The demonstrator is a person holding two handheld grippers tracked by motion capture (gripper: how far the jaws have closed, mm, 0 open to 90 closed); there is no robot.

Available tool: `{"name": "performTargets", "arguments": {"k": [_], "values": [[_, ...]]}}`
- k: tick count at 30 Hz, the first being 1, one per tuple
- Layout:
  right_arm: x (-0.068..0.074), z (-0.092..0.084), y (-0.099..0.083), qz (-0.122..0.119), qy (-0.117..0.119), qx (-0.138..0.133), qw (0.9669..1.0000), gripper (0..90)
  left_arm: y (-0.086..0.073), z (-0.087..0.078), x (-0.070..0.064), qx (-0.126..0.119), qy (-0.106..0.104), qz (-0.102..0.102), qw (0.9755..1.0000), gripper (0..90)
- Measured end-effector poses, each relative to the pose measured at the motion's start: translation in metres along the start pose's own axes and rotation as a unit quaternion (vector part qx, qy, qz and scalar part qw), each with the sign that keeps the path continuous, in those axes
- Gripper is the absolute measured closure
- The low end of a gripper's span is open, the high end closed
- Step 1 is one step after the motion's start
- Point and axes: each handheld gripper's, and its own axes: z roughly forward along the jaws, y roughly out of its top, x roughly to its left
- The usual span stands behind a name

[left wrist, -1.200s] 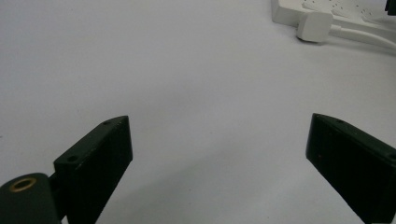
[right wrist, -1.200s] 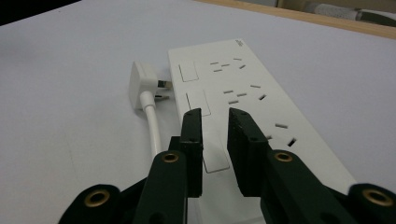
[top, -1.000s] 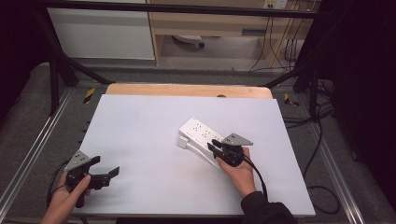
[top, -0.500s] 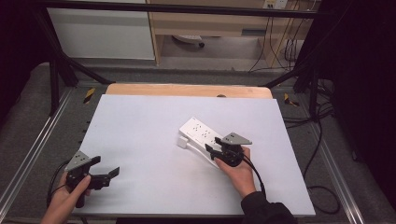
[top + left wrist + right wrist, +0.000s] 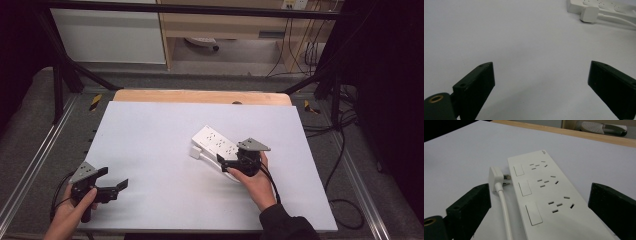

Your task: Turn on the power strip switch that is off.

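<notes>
A white power strip with three switches and several sockets lies flat right of the middle of the white table mat. Its white plug lies unplugged beside its left end. My right gripper sits at the strip's near end. In the right gripper view the strip, the plug and the cable lie between its jaws, which have just been opening and touch nothing. My left gripper rests open at the mat's near left corner, holding nothing. The left gripper view has the strip and plug far off.
A wooden table edge runs along the mat's far side. Metal rails flank the table on both sides. Black cables trail on the floor at the right. A white cabinet stands behind.
The right gripper's jaws have spread wide apart at the strip's near end. The left hand has stayed at the near left corner.
</notes>
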Motion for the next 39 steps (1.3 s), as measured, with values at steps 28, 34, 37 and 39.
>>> {"name": "performTargets", "arguments": {"k": [28, 34, 37, 39], "values": [[-0.022, -0.026, 0.027, 0.022, -0.012, -0.020, 0.9995, 3.1, 0.000, -0.001, 0.000, 0.000, 0.005, -0.008, 1.0000, 7.0], [-0.027, -0.040, 0.027, 0.027, -0.012, -0.039, 0.9988, 3.9, 0.000, -0.001, 0.001, -0.001, 0.005, -0.008, 1.0000, 7.0], [-0.029, -0.045, 0.026, 0.029, -0.013, -0.043, 0.9986, 3.9, 0.000, -0.001, 0.000, -0.001, 0.004, -0.007, 1.0000, 7.0], [-0.032, -0.049, 0.024, 0.029, -0.013, -0.045, 0.9985, 4.0, 0.000, -0.001, 0.000, -0.001, 0.004, -0.008, 1.0000, 7.0]]}}
